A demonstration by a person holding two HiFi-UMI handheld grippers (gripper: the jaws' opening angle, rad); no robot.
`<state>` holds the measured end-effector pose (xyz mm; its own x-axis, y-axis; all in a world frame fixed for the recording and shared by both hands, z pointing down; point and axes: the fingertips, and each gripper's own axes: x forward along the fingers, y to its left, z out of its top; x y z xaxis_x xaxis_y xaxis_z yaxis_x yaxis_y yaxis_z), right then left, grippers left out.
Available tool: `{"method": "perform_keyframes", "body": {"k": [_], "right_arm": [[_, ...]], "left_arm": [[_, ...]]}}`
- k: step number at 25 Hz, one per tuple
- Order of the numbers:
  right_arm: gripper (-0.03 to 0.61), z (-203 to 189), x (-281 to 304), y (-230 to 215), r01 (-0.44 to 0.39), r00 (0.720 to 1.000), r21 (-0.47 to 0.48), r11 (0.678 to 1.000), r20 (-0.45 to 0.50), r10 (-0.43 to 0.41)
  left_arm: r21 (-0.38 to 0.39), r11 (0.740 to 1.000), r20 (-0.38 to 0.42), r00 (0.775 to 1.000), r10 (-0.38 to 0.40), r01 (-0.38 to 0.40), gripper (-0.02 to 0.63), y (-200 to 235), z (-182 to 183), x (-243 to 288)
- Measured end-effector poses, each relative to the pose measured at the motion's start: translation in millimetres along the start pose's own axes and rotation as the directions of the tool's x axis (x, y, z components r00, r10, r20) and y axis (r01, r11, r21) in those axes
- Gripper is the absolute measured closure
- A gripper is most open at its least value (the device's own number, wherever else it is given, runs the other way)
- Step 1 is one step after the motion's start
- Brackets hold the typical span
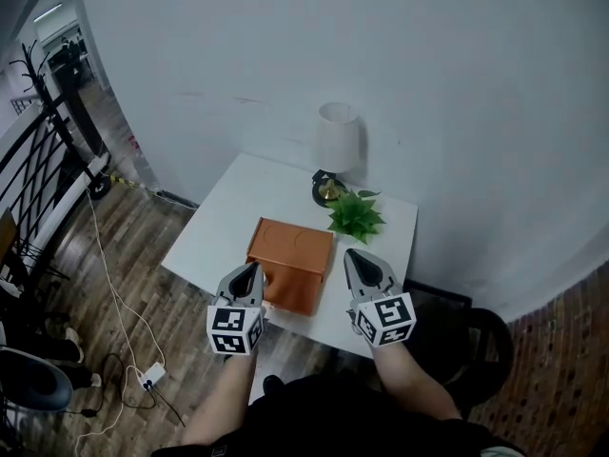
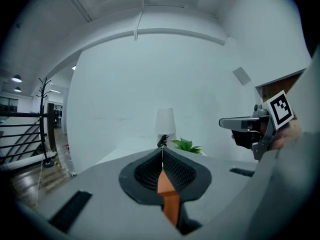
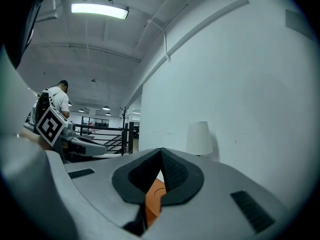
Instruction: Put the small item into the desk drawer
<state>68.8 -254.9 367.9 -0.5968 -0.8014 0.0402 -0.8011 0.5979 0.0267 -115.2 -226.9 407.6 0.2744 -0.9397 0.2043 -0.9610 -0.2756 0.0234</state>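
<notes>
Drawer box (image 1: 290, 260), orange, on white table (image 1: 214, 231) beside potted plant (image 1: 355, 215); contents hidden.

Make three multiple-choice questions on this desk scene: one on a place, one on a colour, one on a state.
1. Where is the plant? A on the floor; B on the table beside the lamp; C hanging on the wall.
2. What colour is the drawer box? A orange; B blue; C black.
3. How are the right gripper's jaws? A wide apart; B clamped on a cup; C shut, empty.
Answers: B, the head view shows it by the lamp's base; A, its top and front are orange; C, the pads meet with nothing between.
</notes>
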Motion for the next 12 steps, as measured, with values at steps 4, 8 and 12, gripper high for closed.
{"method": "perform_keyframes", "body": {"k": [4, 8, 12], "right_arm": [[0.575, -3.7, 5.1, -1.6, 0.007, 1.000, 0.010, 1.000, 0.011, -0.007], [0.575, -10.2, 4.8, -2.2, -0.002, 1.000, 0.008, 1.000, -0.002, 0.002], [0.575, -10.1, 0.8, 0.2, -0.001, 1.000, 0.005, 1.000, -0.010, 0.001]], "left_arm": [[0.020, 1.000, 0.013, 1.000, 0.002, -0.003, 0.600, 7.5, 4.7, 6.2], [0.033, 0.999, 0.006, 1.000, -0.007, 0.007, 0.600, 10.1, 4.9, 5.5], [0.012, 1.000, -0.002, 1.000, -0.021, 0.021, 0.600, 10.6, 4.8, 0.8]]}}
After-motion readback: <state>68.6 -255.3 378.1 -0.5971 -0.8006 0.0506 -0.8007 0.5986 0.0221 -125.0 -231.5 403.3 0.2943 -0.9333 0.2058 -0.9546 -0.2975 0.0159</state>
